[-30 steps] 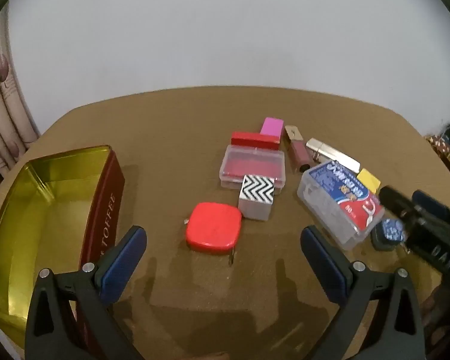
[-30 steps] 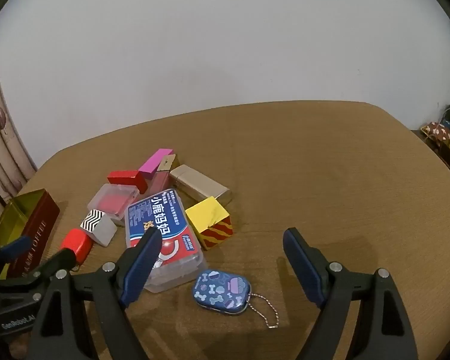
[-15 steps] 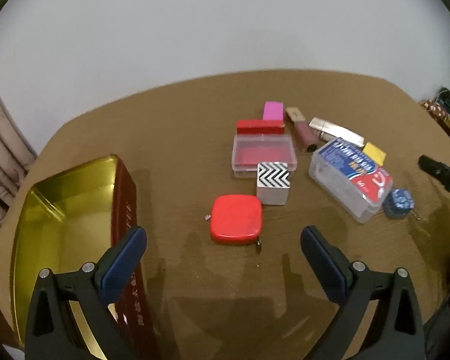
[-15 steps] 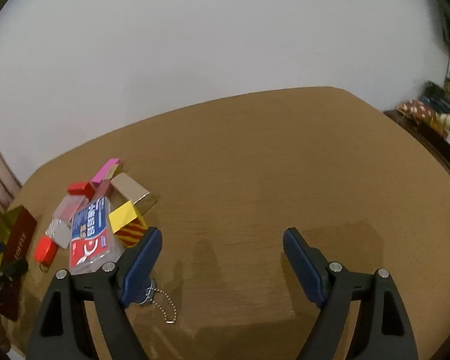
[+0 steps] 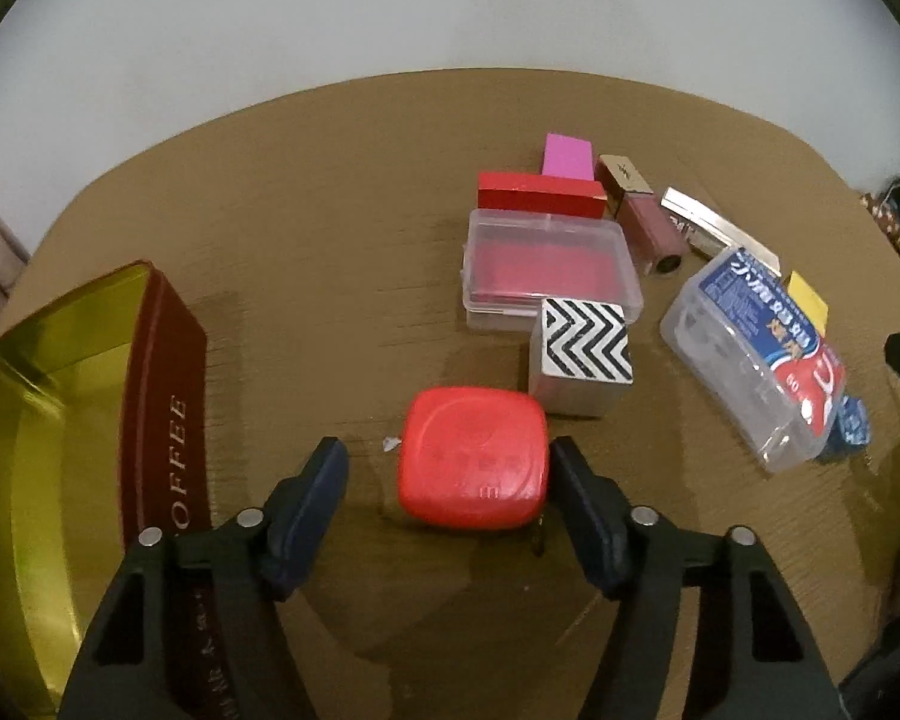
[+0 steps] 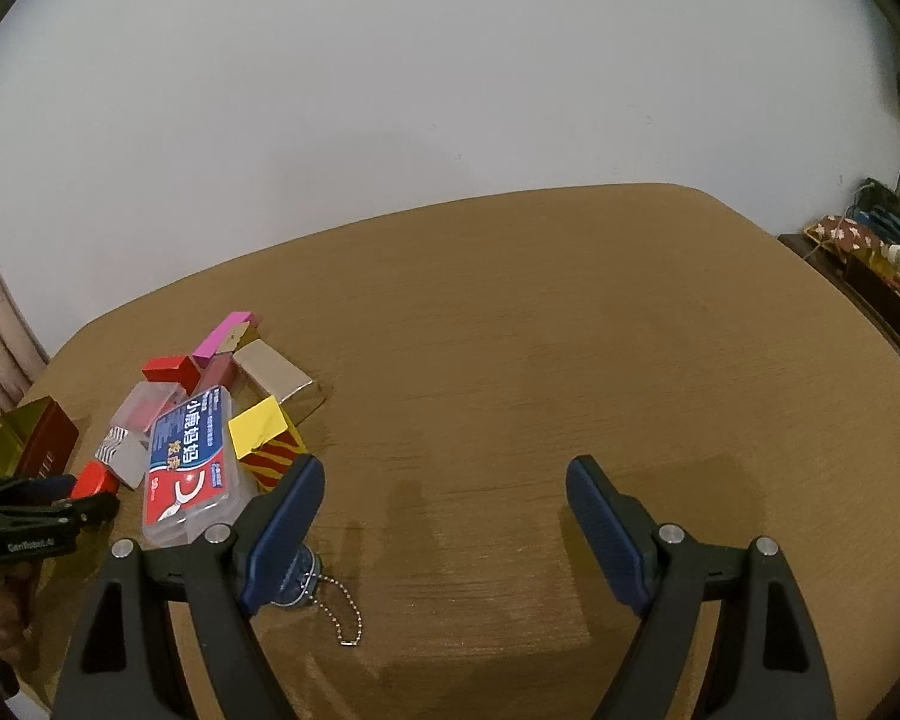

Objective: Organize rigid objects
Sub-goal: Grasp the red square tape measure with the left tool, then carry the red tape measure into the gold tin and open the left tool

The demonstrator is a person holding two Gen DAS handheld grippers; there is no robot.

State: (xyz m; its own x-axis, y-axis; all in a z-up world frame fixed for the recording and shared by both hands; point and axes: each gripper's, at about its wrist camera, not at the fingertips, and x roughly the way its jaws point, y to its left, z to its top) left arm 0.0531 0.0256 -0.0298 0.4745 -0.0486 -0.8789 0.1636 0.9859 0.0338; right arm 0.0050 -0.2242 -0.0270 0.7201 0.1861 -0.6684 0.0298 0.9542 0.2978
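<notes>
The brown desk (image 5: 342, 192) is carrying everything. The open gold tin (image 5: 48, 420) is sitting at its left edge. The left gripper (image 5: 447, 468) is bracketing the red case (image 5: 473, 465), jaws narrowed, right pad touching, left pad apart. The right gripper (image 6: 444, 492) is hanging over bare desk, jaws wide.

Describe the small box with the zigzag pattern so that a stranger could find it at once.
Start at the open toffee tin on the left of the table, then go right to the pile of small things. The box stands just behind the flat red case, in front of the clear plastic case. Only it has a black-and-white zigzag top and silver sides.
</notes>
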